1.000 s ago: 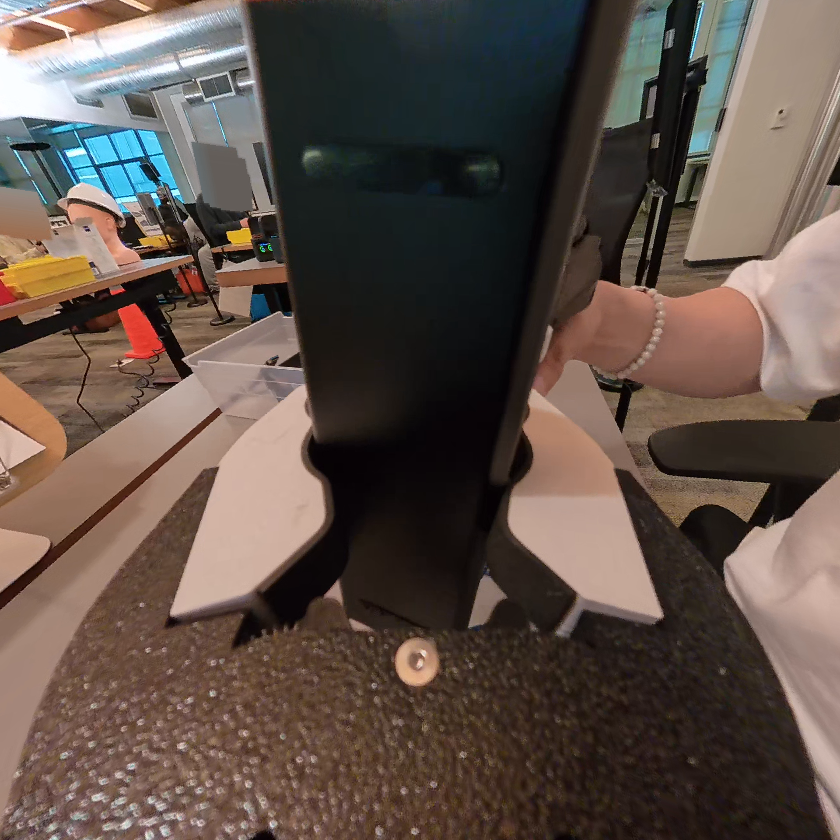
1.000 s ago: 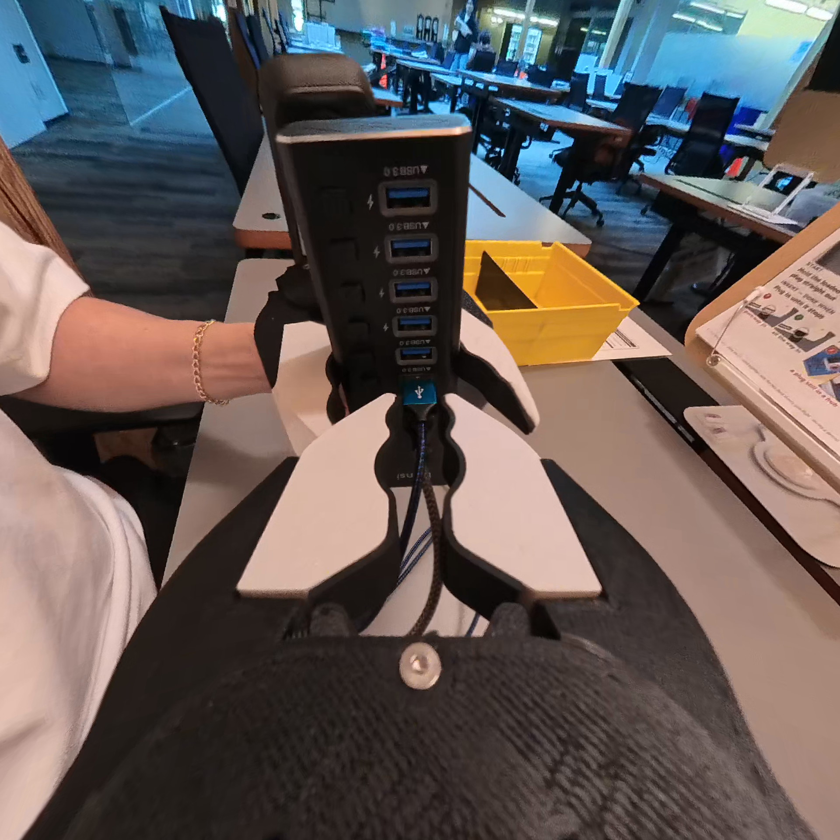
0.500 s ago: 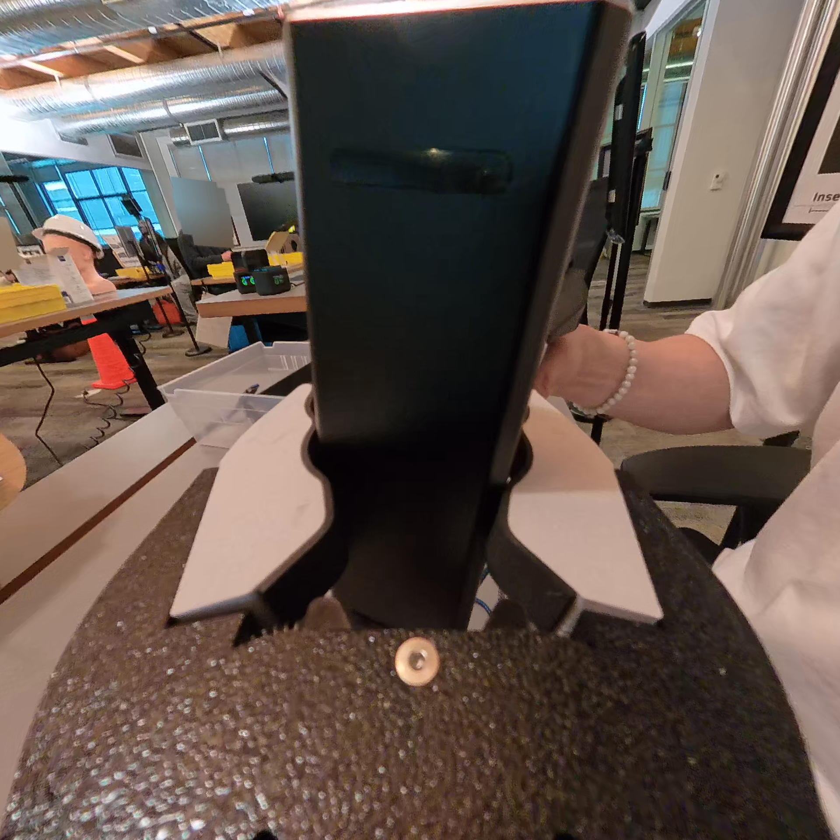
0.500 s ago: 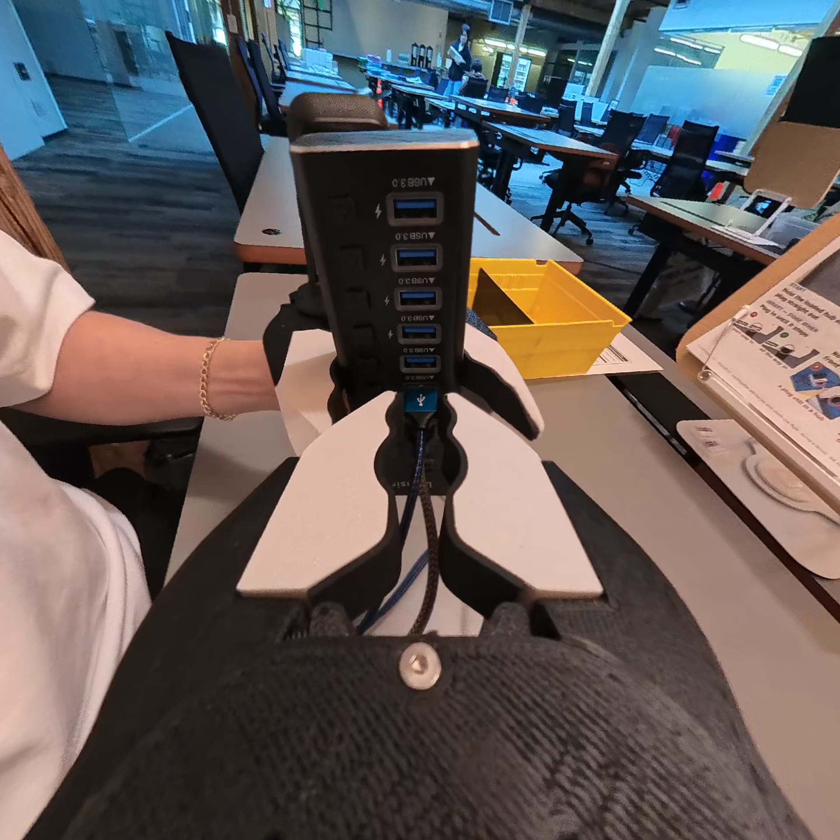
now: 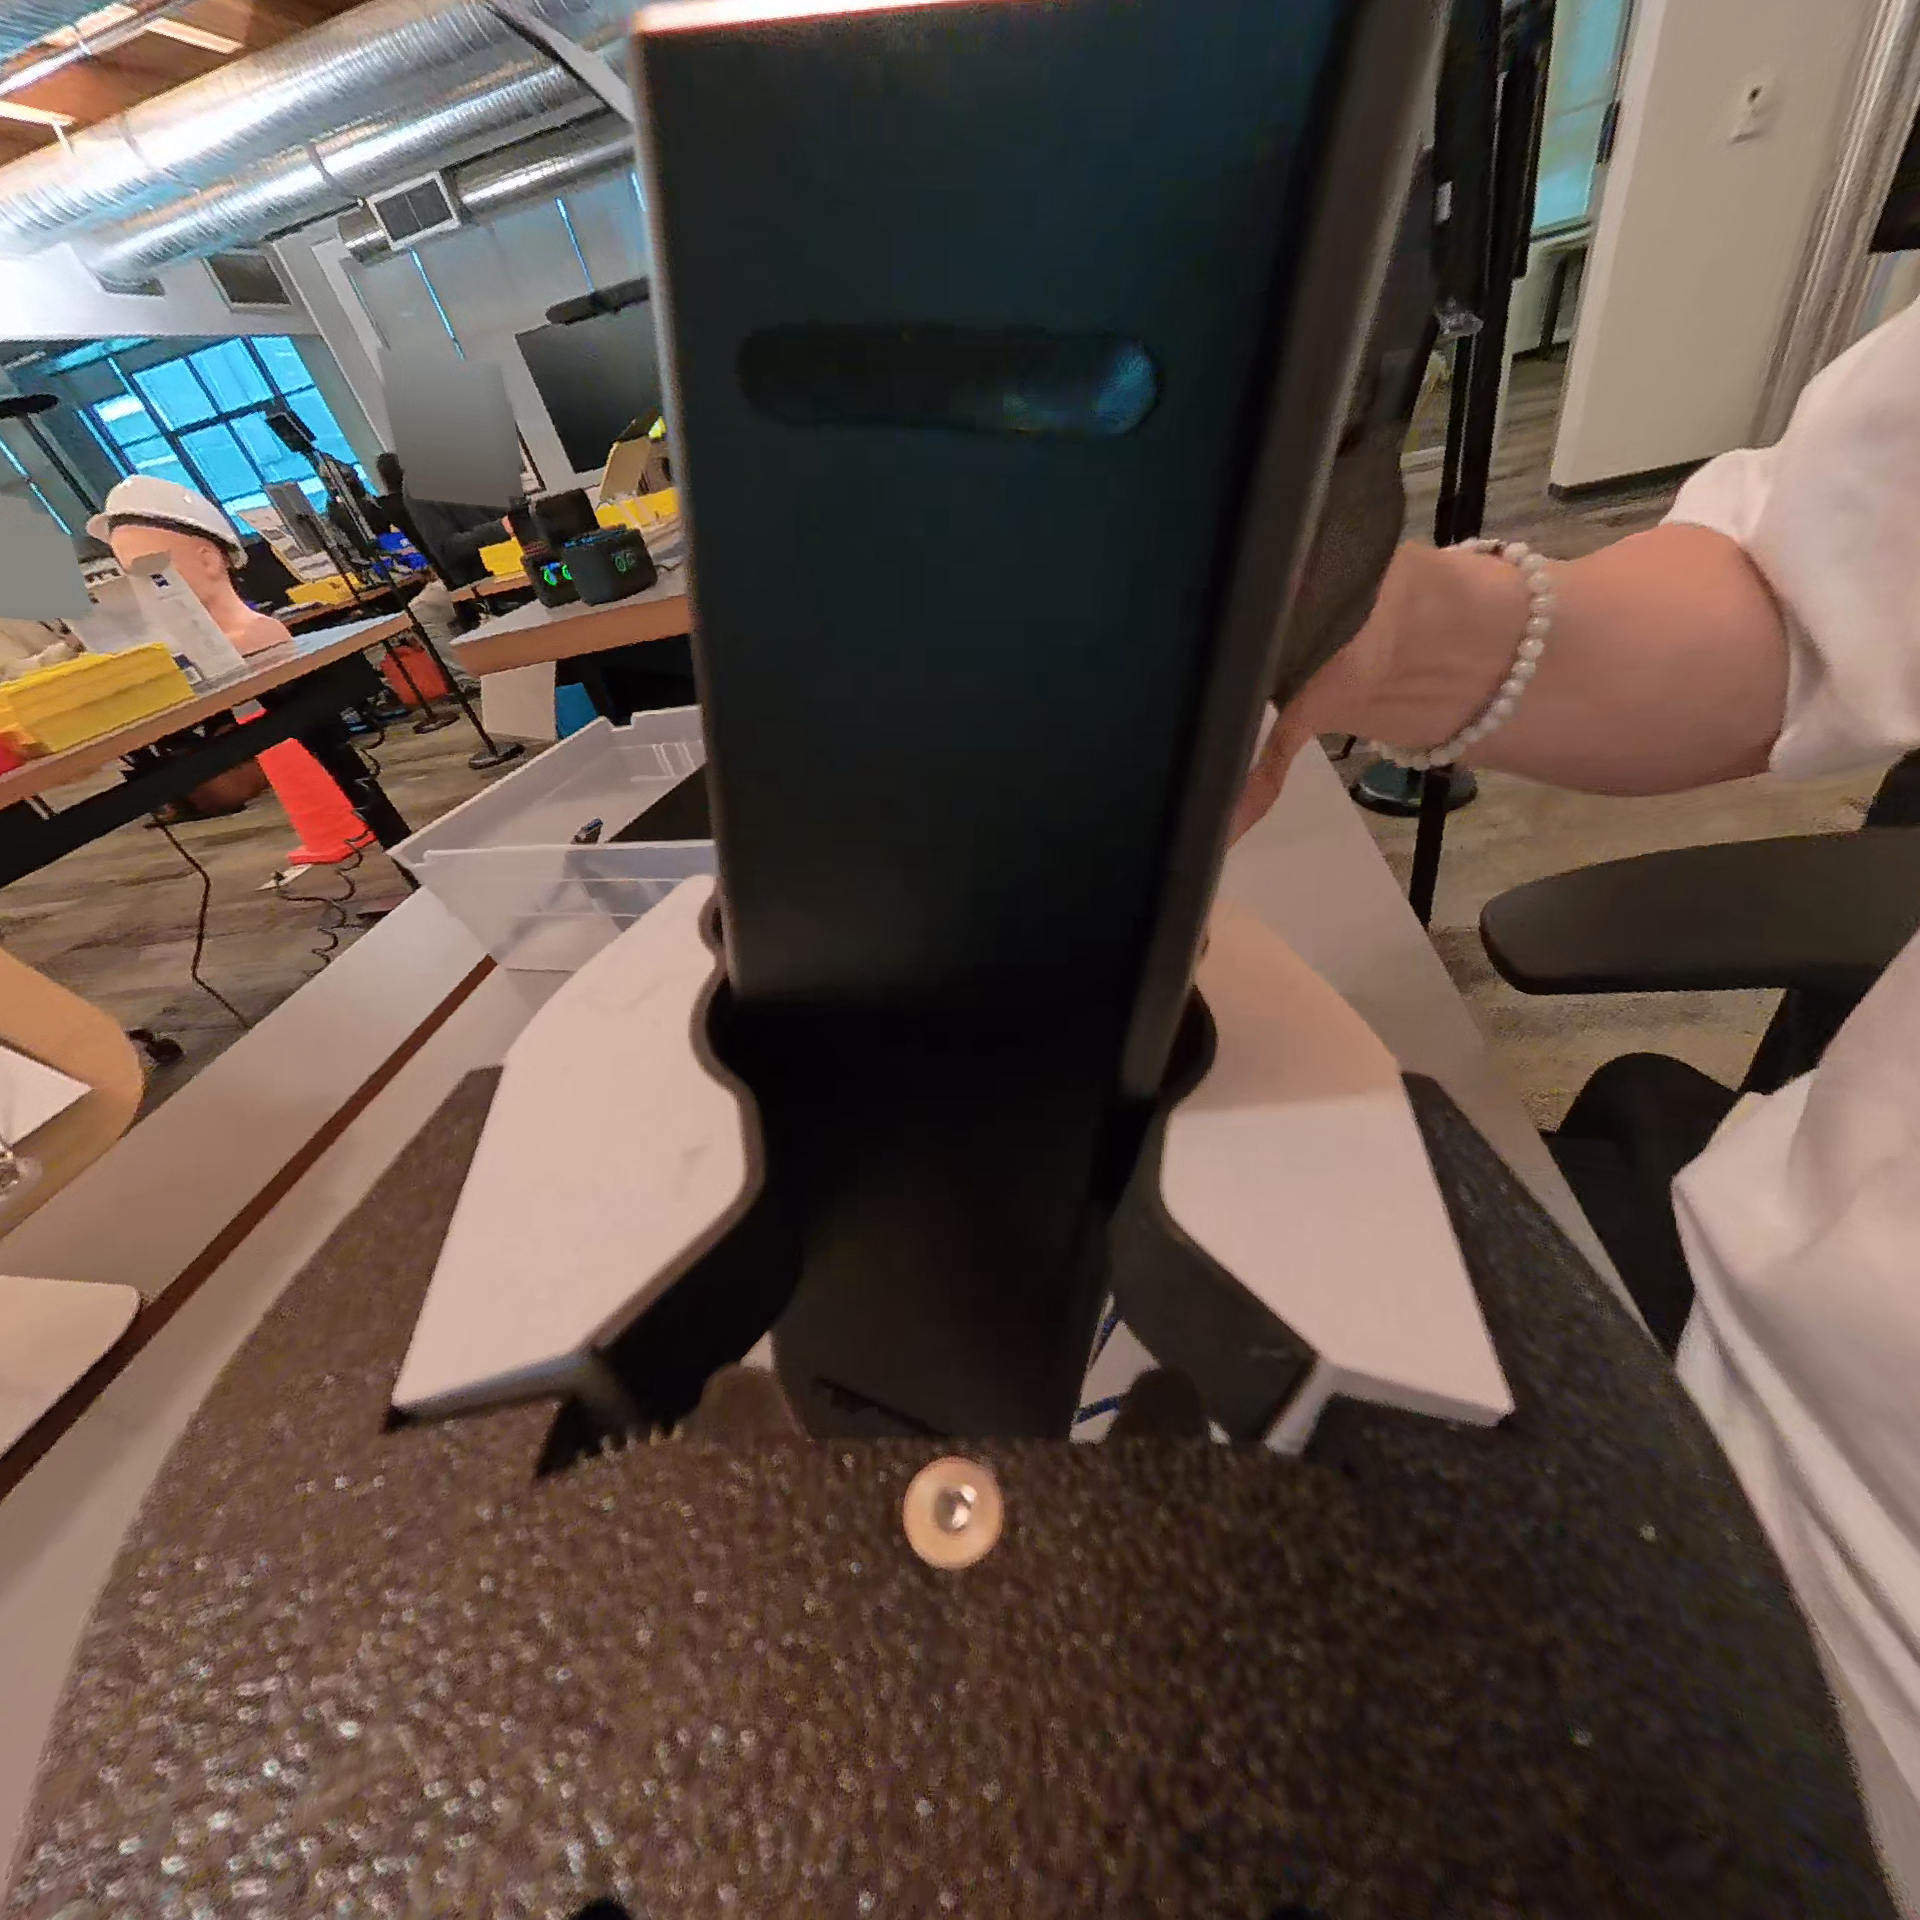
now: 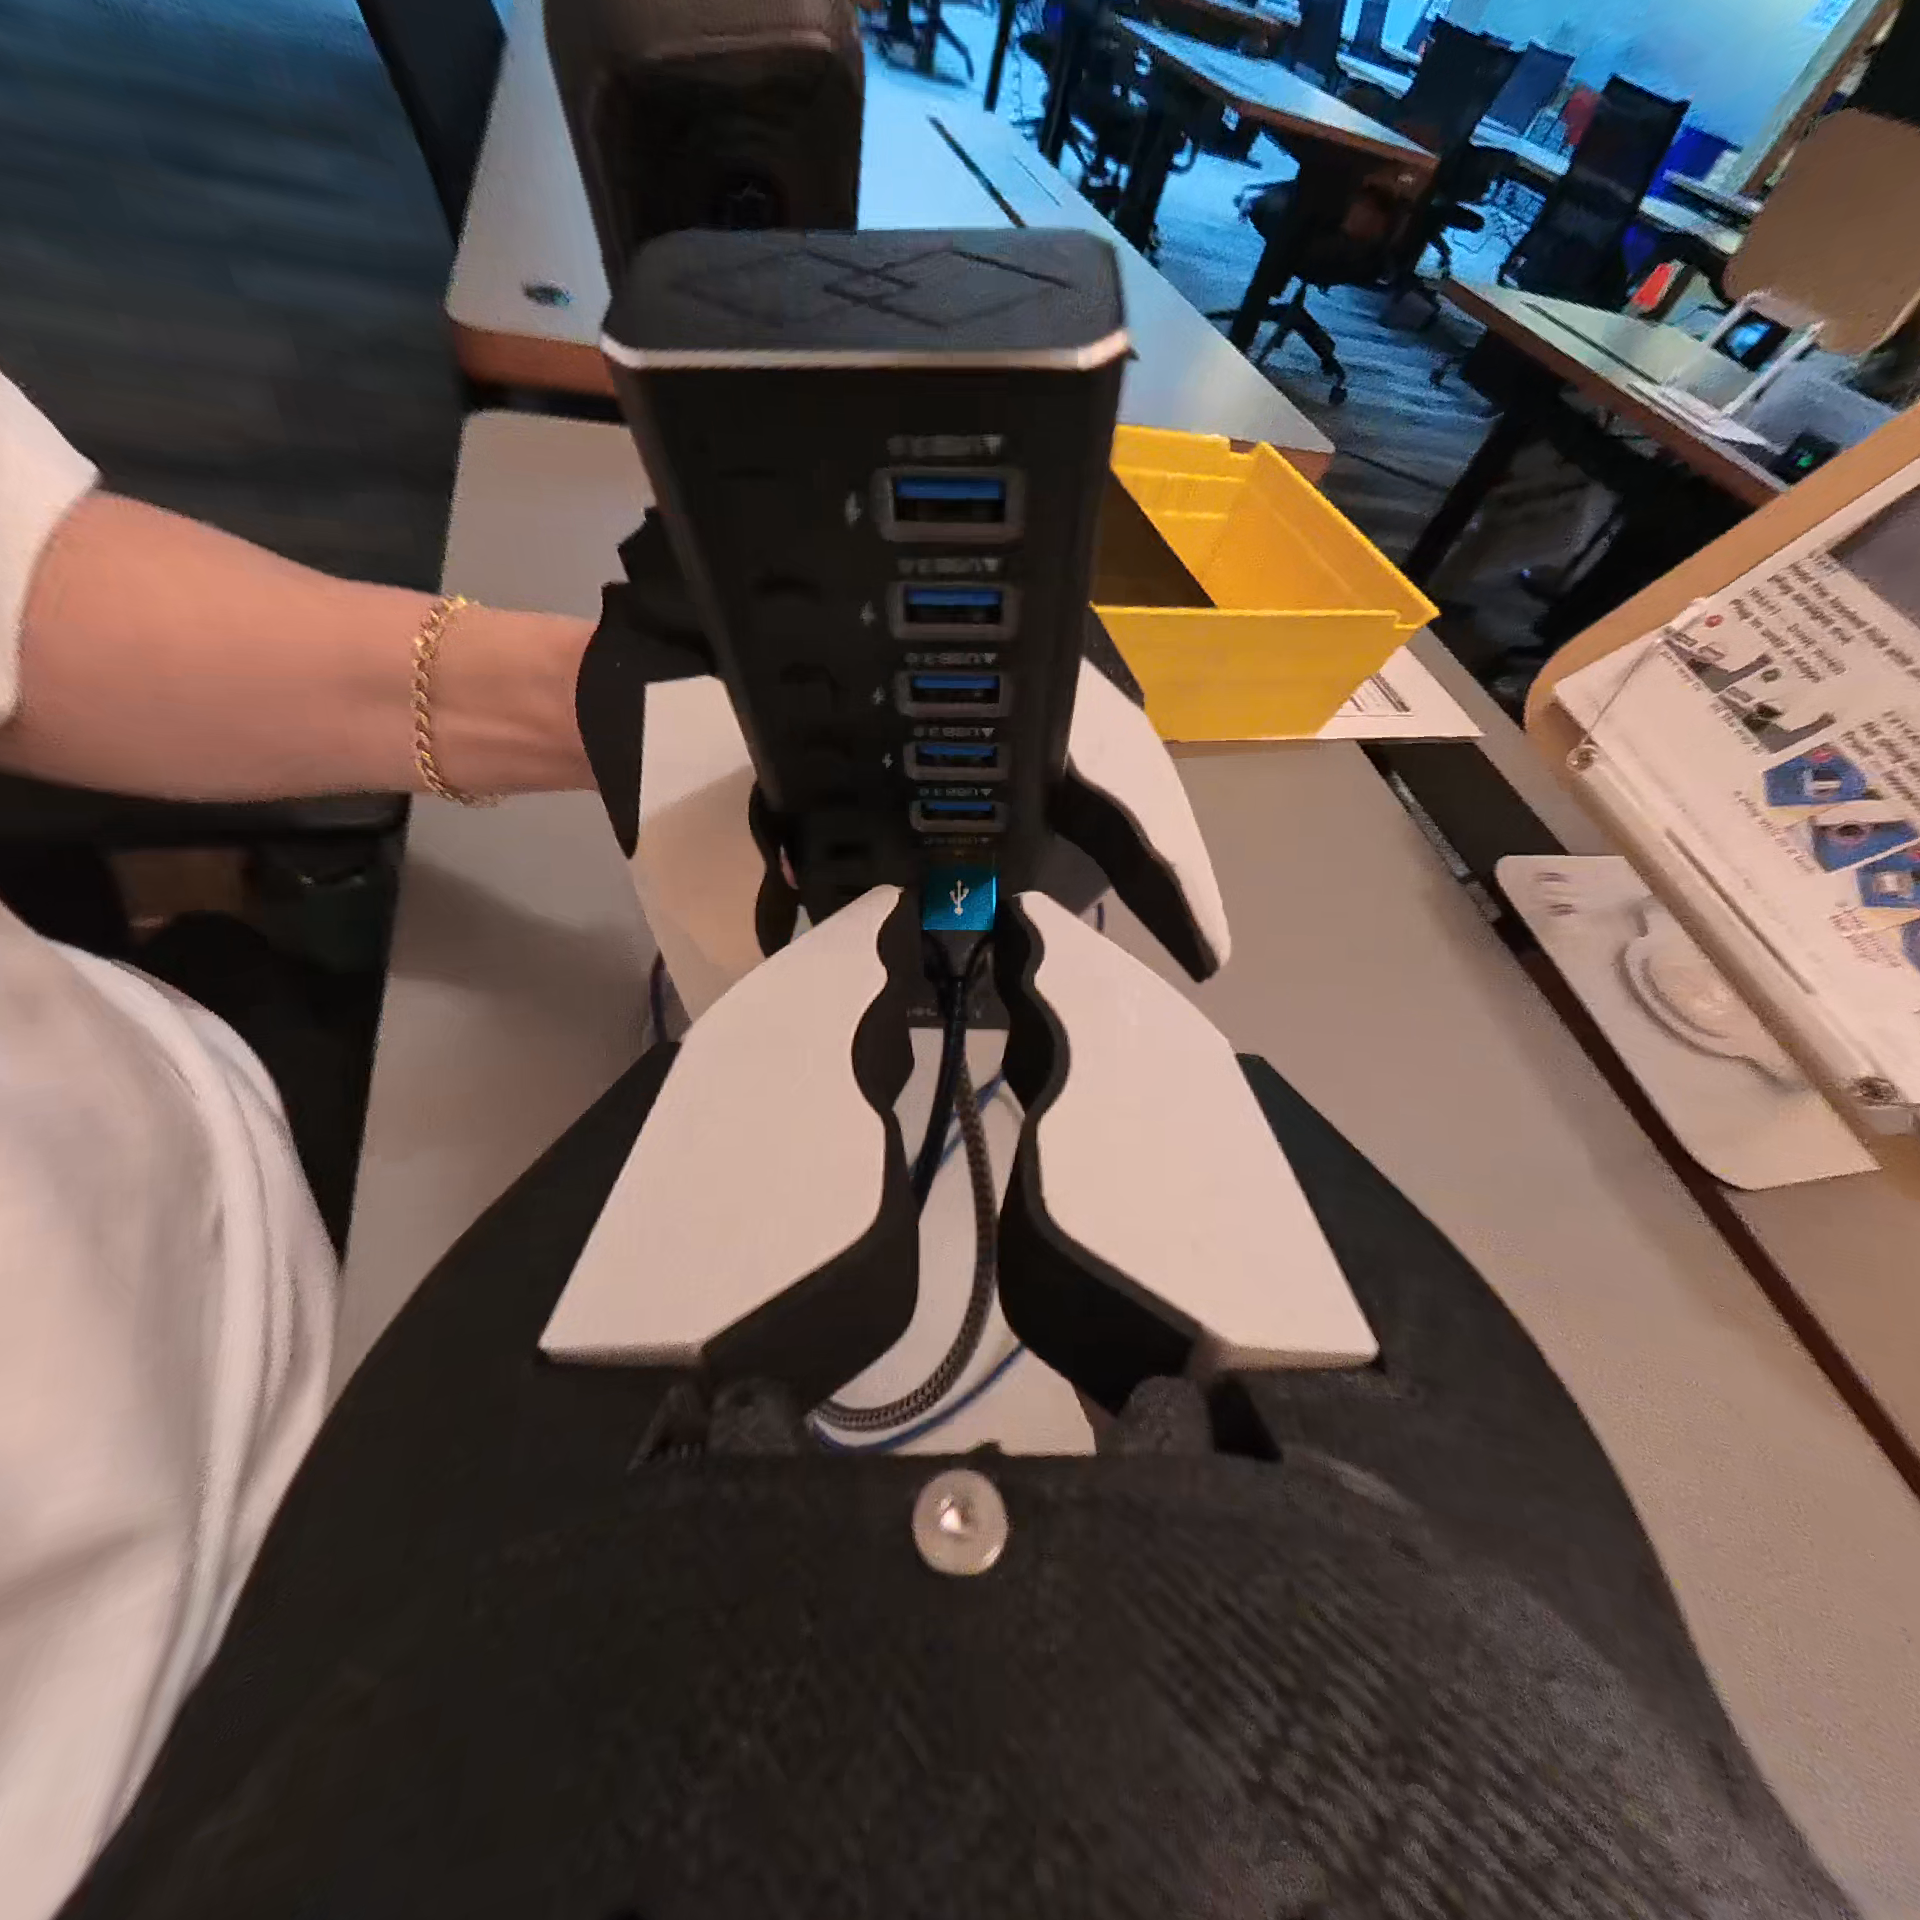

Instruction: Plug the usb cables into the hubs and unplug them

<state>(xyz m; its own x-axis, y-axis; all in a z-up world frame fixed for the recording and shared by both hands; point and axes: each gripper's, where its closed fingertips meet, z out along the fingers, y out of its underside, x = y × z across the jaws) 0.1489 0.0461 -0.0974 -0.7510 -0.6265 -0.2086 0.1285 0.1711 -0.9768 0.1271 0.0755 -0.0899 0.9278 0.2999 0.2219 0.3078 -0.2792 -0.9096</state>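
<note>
The left claw (image 5: 956, 1049) is closed around the upright hub (image 6: 883, 582). The right claw (image 6: 958, 914) pinches the blue plug (image 6: 958, 902) at the lowest port; probably it must next push or pull straight.

The hub (image 6: 883, 582) is a black oblong tower with a silver-edged top, standing upright, clamped low down by the left claw (image 6: 935, 831). Its front carries a column of five empty blue USB ports. Below them a blue plug (image 6: 958, 902) sits in the lowest port, pinched by the right claw (image 6: 956, 935). Its braided dark cable (image 6: 961, 1195) trails down between the fingers. The hub's back (image 5: 956, 623) is plain and dark.
</note>
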